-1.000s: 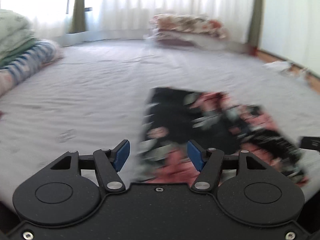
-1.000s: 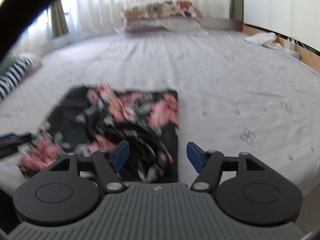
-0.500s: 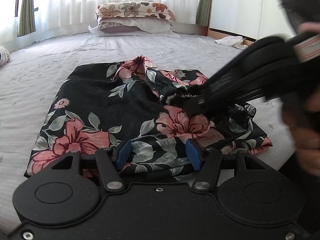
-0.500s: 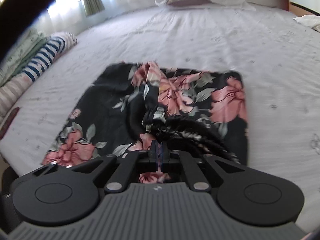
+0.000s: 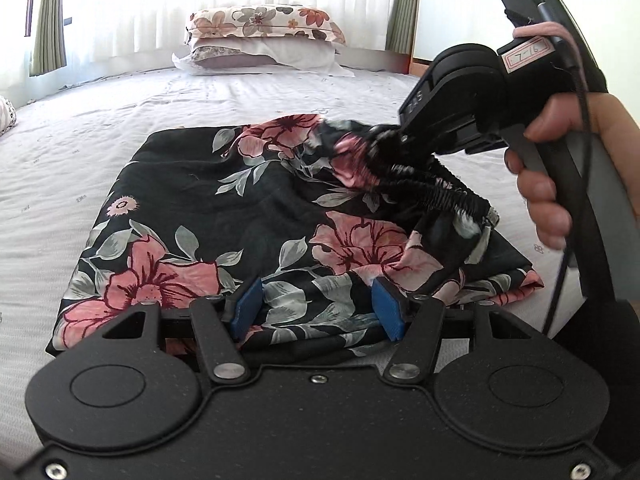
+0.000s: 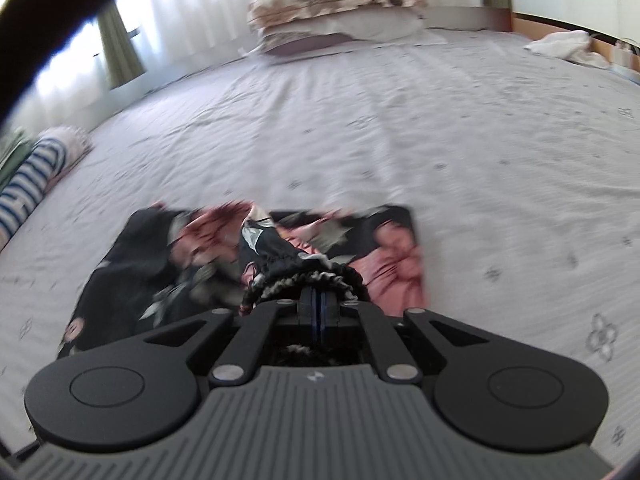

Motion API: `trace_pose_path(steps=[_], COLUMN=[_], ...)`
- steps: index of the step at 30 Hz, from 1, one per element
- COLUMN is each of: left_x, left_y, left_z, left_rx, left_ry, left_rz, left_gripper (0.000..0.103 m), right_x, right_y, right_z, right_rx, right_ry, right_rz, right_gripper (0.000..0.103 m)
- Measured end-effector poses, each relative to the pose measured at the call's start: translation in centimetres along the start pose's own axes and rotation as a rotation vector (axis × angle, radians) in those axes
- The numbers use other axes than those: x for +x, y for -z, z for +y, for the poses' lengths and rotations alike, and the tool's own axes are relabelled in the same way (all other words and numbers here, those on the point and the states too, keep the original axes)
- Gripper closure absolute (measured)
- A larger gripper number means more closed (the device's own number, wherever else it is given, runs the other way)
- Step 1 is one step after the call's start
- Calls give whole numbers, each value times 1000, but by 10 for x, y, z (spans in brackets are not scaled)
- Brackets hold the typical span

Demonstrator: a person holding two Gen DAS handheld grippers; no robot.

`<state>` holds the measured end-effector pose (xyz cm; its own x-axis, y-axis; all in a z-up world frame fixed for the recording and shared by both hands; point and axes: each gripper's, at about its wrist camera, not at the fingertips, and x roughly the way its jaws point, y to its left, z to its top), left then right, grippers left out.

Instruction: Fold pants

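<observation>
— Two blue pads (image 5: pixel 247 304) wide apart on the left gripper (image 5: pixel 316 307), low centre, straddling the near hem of the pants (image 5: pixel 208 216), not pinching. Right gripper (image 5: pixel 394 140) upper right, clamped on the waistband (image 5: pixel 436 192).

— And from the right wrist?

— Blurred. Right gripper (image 6: pixel 319 312) clenched on gathered waistband (image 6: pixel 296 276), mid-frame; pants (image 6: pixel 132 264) spread on the bed (image 6: pixel 400 140).

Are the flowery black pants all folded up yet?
Partly: the black floral pants lie folded on the bed, but the right gripper lifts their bunched elastic waistband.

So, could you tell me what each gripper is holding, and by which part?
Right gripper: floral pants by the gathered waistband. Left gripper: nothing, jaws open.
</observation>
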<state>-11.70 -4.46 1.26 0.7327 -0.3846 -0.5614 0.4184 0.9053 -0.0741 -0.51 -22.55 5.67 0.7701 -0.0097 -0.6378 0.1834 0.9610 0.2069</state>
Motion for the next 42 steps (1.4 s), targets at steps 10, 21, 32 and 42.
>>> trace_pose_path(steps=[10, 21, 32, 42], left_x=[-1, -1, 19, -9], left_y=[-3, -27, -9, -31], left_z=[1, -13, -60, -5], left_rx=[1, -85, 119, -2], left_ry=[7, 162, 224, 237], left_rz=[12, -92, 30, 26], left_gripper=[43, 34, 33, 33], right_x=[0, -20, 20, 10], right_y=[-21, -32, -16, 7], right_z=[-54, -32, -13, -35], right_rx=[135, 30, -120, -159], right_ry=[-7, -304, -85, 114], right_rz=[-37, -21, 47, -3], right_gripper=[53, 38, 38, 35])
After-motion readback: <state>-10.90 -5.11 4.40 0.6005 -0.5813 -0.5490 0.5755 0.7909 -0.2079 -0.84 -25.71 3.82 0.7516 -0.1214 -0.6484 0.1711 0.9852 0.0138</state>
